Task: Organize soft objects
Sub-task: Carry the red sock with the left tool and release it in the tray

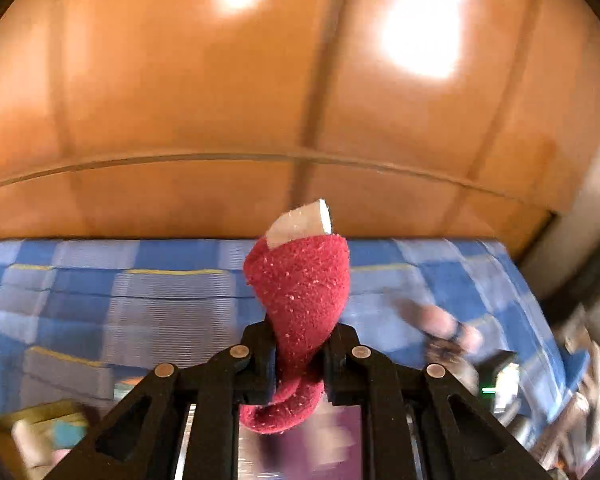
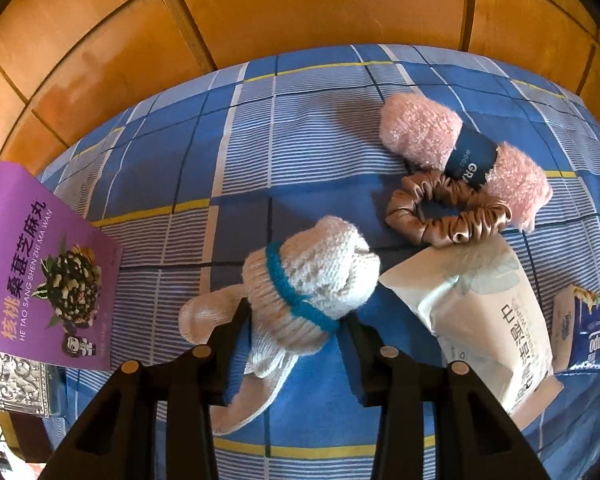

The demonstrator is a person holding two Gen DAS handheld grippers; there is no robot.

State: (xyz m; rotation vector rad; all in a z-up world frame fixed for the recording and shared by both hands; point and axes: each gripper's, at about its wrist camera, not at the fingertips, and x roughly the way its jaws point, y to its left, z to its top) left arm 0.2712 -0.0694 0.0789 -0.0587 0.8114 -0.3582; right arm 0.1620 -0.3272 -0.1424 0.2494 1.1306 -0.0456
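Item under handling: a dark red fuzzy knitted sock (image 1: 300,300) with a pale tag or patch (image 1: 300,224) at its upper end. It is pinched at mid-length in the left gripper (image 1: 298,360), whose jaws are nearly closed on the fabric; one part rises in a loose cone above the fingertips and a folded tail curls below them. It hangs clear above the blue checked bedcover (image 1: 100,300). Judged light, limp and compressible, not fragile; a pinch through a doubled fold should hold better than a single edge, which could slide out.

Second item: a rolled cream knitted sock with a teal band (image 2: 304,284) lies on the bedcover between the fingers of the right gripper (image 2: 296,320). The jaws stand slightly apart around the roll; whether the pads press it cannot be told. Its loose toe end trails toward the camera.

Surroundings: a pink fluffy yarn skein with a dark label (image 2: 460,152), touching a tan satin scrunchie (image 2: 448,216), a cream wipes pouch (image 2: 492,320), a purple printed box (image 2: 40,272).
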